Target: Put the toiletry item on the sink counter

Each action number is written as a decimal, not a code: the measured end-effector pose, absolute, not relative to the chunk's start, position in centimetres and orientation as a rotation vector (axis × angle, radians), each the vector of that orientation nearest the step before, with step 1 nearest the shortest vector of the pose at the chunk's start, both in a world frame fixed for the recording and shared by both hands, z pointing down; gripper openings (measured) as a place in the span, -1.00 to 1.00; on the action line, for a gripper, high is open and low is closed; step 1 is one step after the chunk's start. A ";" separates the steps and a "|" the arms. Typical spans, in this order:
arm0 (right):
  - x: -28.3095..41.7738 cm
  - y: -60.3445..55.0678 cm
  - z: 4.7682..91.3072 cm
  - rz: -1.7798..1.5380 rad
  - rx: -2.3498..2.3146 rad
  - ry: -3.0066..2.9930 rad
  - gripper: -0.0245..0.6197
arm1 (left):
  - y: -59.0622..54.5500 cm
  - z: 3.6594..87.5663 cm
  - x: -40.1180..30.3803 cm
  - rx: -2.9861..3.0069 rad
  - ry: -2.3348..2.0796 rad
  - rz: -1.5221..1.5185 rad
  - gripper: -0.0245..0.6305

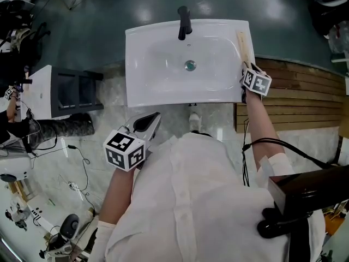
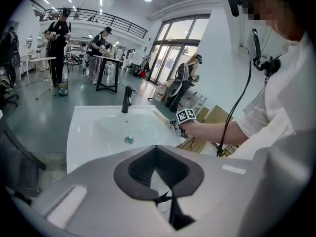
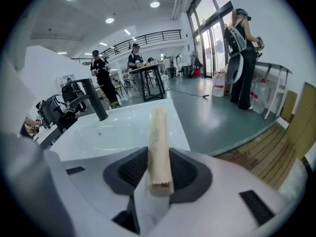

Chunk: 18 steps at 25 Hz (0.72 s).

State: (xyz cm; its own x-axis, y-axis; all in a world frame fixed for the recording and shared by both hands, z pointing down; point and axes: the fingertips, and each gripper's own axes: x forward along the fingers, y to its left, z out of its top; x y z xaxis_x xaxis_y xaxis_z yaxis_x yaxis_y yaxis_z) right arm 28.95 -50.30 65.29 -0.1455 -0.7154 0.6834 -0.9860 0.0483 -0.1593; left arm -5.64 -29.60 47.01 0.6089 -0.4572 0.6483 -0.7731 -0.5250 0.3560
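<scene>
— Where does the left gripper (image 2: 156,151) sit?
— Before the white sink's (image 2: 94,132) near rim, jaws together, nothing between them.
— What else?
— A black faucet (image 2: 127,100) stands on its far rim; the right gripper (image 2: 176,126) is at its right edge.

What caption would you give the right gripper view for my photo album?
Tan toiletry packet lying on the white sink's rim, between the right gripper's parted jaws.

Sink counter (image 1: 143,94): directly before you. Faucet (image 1: 184,23) at its far rim, drain (image 1: 190,65) in the basin's middle. Toiletry item (image 1: 242,45) lies lengthwise on the right ledge, between the jaws of your right gripper (image 1: 245,70). Wooden decking (image 1: 305,97) right of the sink; shelf unit (image 1: 76,89) left of it.
</scene>
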 end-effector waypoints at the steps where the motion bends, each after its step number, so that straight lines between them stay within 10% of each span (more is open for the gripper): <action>1: 29.0 -50.1 65.3 0.858 1.707 -1.909 -0.55 | -29.5 47.0 -5.7 2.201 -0.963 0.646 -0.91; 18: 28.3 -46.2 62.5 0.800 1.713 -1.918 -0.36 | -25.5 47.0 -7.0 2.226 -0.915 0.618 -0.91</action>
State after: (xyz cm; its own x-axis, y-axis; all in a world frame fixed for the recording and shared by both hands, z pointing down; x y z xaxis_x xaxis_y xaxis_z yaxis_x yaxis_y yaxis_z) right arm 28.35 -46.19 62.50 -0.1320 -0.7327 0.6676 -0.9899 0.0629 -0.1268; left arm -6.97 -25.52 46.95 0.6460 -0.4395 0.6242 -0.7431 -0.5491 0.3825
